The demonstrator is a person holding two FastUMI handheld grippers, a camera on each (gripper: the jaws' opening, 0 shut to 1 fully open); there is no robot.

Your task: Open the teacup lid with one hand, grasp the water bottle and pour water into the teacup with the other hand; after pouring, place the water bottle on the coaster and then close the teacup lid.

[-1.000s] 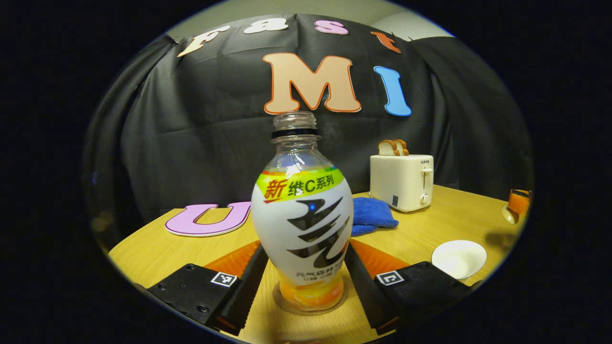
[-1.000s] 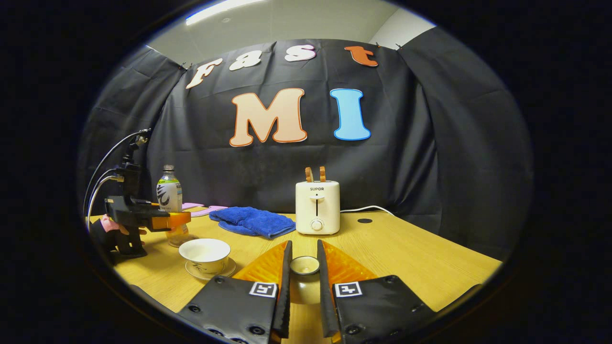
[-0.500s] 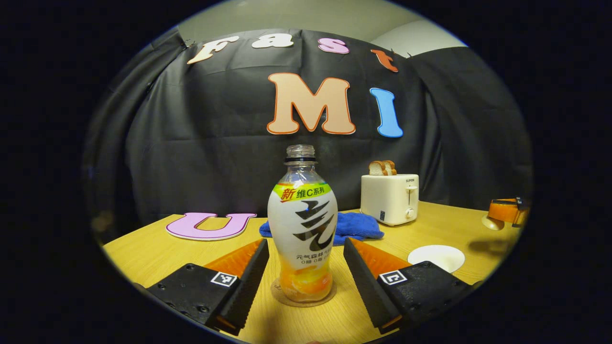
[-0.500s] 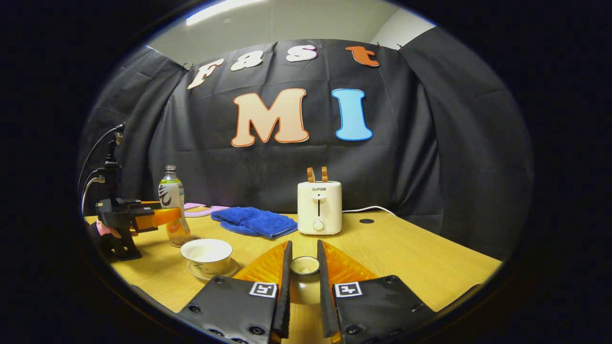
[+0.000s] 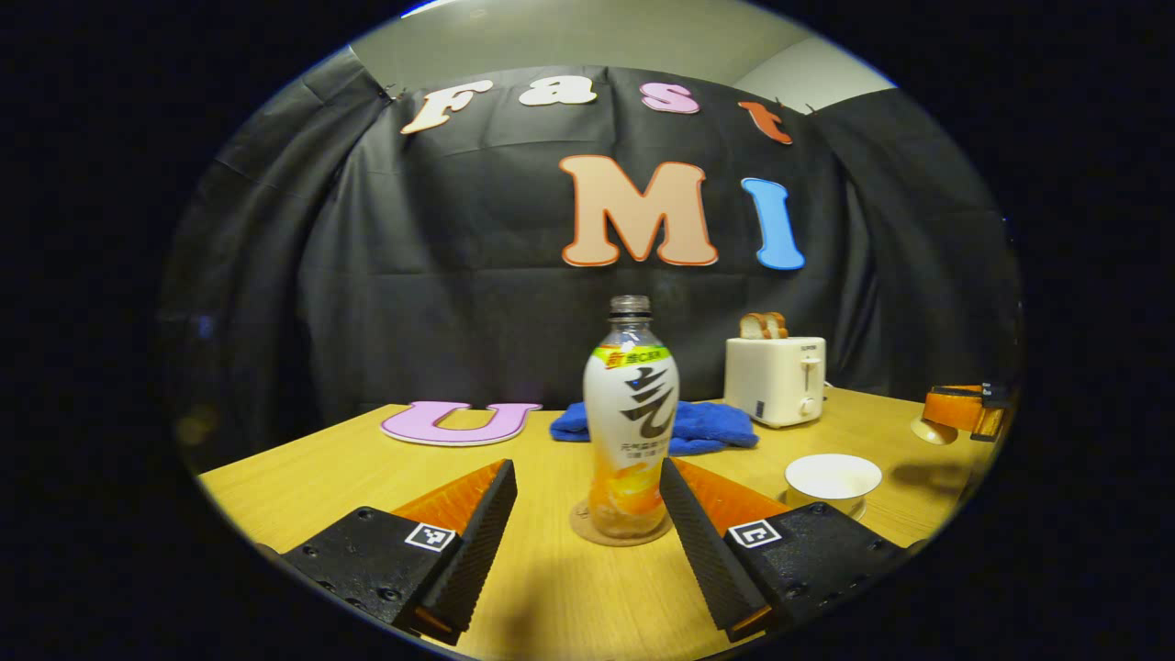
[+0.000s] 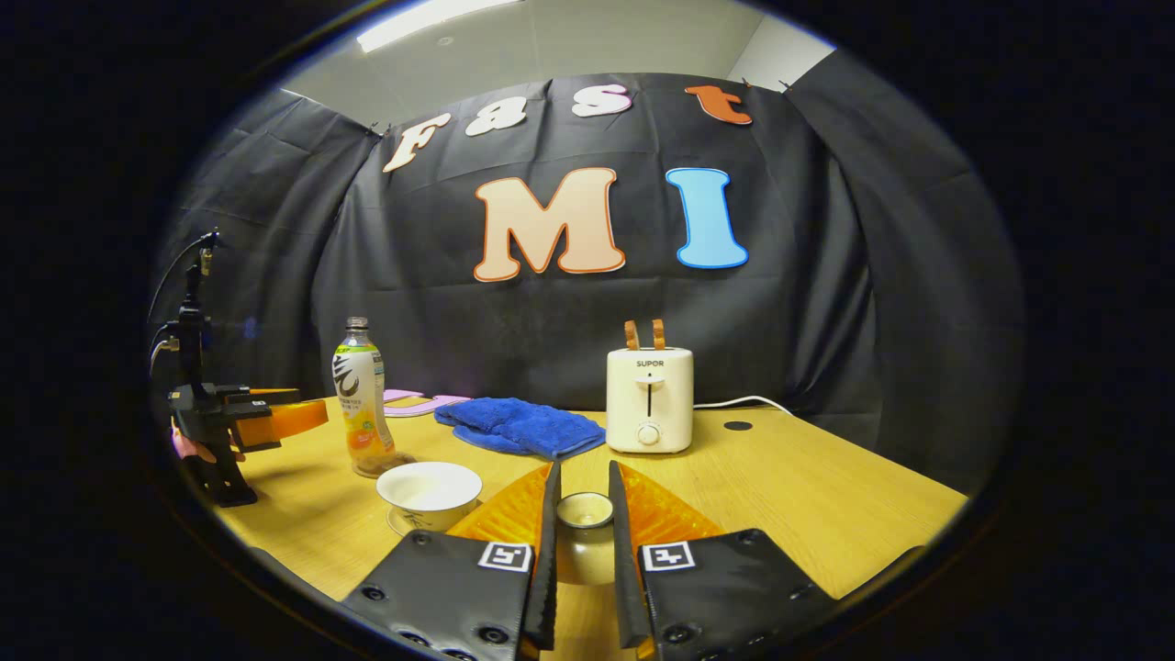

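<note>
Bottle parked on the coaster, lid in my right jaws, cup waiting open.

Nearest me, my right gripper (image 6: 582,523) has its jaws pressed tight on the knob of the teacup lid (image 6: 585,509), holding it above the table's near edge. My left gripper (image 5: 587,514) has jaws spread wide, gripping nothing, just short of the water bottle (image 5: 632,418). A little farther in, the teacup (image 6: 429,485) sits uncovered on its saucer, beside the bottle, which stands upright on the coaster (image 5: 587,525), uncapped, some liquid low inside. Toward the table's far edge: a blue cloth (image 6: 520,427) and a toaster (image 6: 650,399). By my reckoning, pouring and the coaster placement are done; only capping the cup is left.
</note>
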